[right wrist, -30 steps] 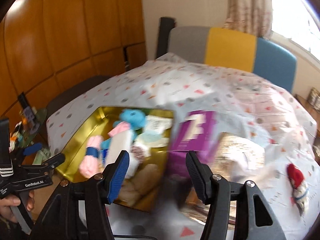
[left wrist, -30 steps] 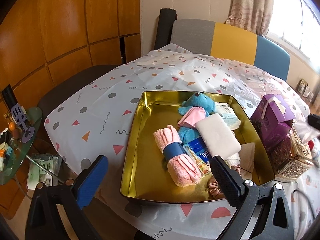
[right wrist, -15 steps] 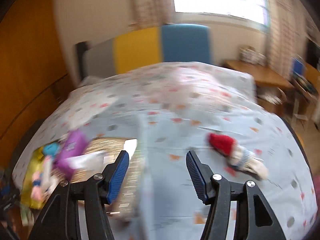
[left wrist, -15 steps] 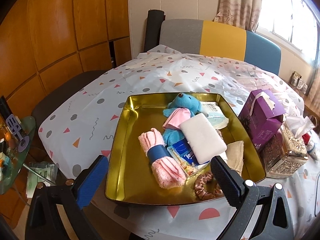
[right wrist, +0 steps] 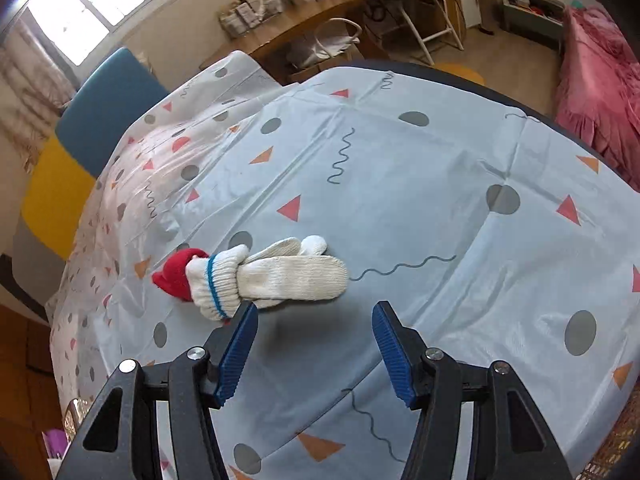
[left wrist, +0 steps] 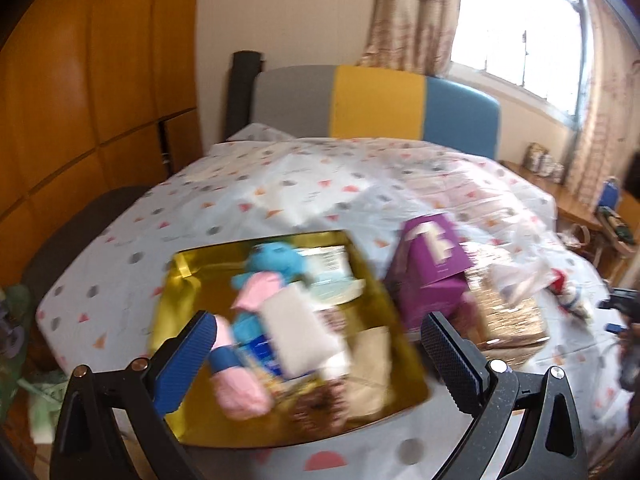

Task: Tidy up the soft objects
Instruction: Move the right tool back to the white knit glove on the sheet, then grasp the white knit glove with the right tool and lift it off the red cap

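Observation:
A rolled pair of white knit gloves (right wrist: 280,276) with a blue stripe and red tips lies on the patterned tablecloth. My right gripper (right wrist: 314,344) hangs open just in front of it, nothing between its blue pads. In the blurred left wrist view, a gold tray (left wrist: 176,292) holds a blue plush toy (left wrist: 276,260), a pink rolled towel (left wrist: 236,384), a white pad (left wrist: 300,332) and other soft items. My left gripper (left wrist: 320,356) stands open above the tray's near edge, holding nothing. The gloves (left wrist: 568,292) also show far right there.
A purple tissue box (left wrist: 432,272) and a glittery gold box (left wrist: 504,312) stand right of the tray. A grey, yellow and blue chair (left wrist: 376,104) is behind the table. A pink bedspread (right wrist: 600,80) and folding stool (right wrist: 412,8) lie beyond the table edge.
My right gripper swung right, away from the tray and boxes, rolled and dropped toward the gloves. My left gripper drew back and rose, tilting up; the tray now sits lower in its view.

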The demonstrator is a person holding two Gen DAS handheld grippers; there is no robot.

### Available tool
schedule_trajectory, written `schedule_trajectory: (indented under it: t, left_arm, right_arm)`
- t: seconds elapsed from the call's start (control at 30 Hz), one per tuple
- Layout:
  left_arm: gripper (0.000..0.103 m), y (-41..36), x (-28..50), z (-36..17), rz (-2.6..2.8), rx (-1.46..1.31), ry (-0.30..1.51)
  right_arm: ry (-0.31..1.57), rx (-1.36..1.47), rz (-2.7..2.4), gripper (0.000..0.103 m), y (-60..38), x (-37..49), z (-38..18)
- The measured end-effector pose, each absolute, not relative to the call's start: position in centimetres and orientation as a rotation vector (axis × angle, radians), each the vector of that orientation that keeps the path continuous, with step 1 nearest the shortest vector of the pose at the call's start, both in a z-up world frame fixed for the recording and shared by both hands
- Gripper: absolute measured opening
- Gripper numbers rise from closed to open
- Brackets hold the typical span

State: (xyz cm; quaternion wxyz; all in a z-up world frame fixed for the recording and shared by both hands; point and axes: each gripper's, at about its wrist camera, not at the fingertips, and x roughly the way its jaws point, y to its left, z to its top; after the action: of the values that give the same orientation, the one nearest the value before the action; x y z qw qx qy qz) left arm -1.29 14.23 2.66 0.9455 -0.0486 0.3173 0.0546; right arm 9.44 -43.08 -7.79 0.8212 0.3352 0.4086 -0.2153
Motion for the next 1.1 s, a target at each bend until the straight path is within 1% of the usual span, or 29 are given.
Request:
schedule_trajectory:
  t: [0.13,0.2,0.33,0.4,0.53,0.7,0.73,0.77,0.8,0.83,0.9,0.93,1.1]
  left_arm:
    - [0.103,11.5,-0.4,3.5,0.012,-0.085,0.644]
    - [0.103,10.1,-0.2,3.6,-0.035,-0.059,0.652]
    - [0.103,8.6,-0.2,3.2,-0.079,-0.038,0.668]
    - [0.103,8.5,-0.2,2.9,-0.075,-0.041,0.679]
    - [0.103,8.8,0.0,2.6,-0.073,-0.078,0.706]
    - [0.103,9.5,0.3,2.9,-0.067,-0.12,0.705]
    - [0.103,9.4,0.4,3.0,-0.068,-0.119,0.705]
    - [0.103,9.3,0.5,3.1,-0.072,-0.115,0.704]
    - [0.103,9.1,0.5,3.2,-0.077,-0.109,0.702]
    - [0.103,8.8,0.6,3.2,-0.084,-0.1,0.701]
    - [0.103,8.4,0.9,3.4,-0.093,-0.091,0.705]
    - [0.103,8.1,1.0,3.5,-0.102,-0.089,0.707]
    - [0.103,5.9,2.2,4.2,-0.155,-0.057,0.717]
  right_arm:
    - [0.867,0.642,-0.389,0.06,-41.5,9.9,-6.9]
    - [0.905,0.536,-0.325,0.06,-39.5,11.5,-6.6]
    - [0.927,0.097,-0.211,0.06,-34.1,14.5,-5.8]
    - [0.956,-0.042,-0.184,0.061,-33.1,15.7,-6.2]
    - [1.014,-0.171,-0.157,0.07,-33.7,18.1,-8.2]
    - [1.083,-0.224,-0.201,0.071,-35.1,20.3,-10.5]
    - [1.093,-0.217,-0.194,0.069,-35.3,20.5,-10.8]
    - [1.105,-0.2,-0.179,0.056,-35.5,20.5,-11.2]
    - [1.1,-0.18,-0.17,0.054,-35.7,20.3,-11.2]
    - [1.093,-0.17,-0.165,0.047,-35.7,20.1,-11.0]
    - [1.09,-0.145,-0.157,0.039,-35.8,19.3,-10.6]
    - [1.091,-0.131,-0.159,0.037,-35.7,18.9,-10.4]
    - [1.1,0.019,-0.175,0.037,-36.9,15.8,-8.2]
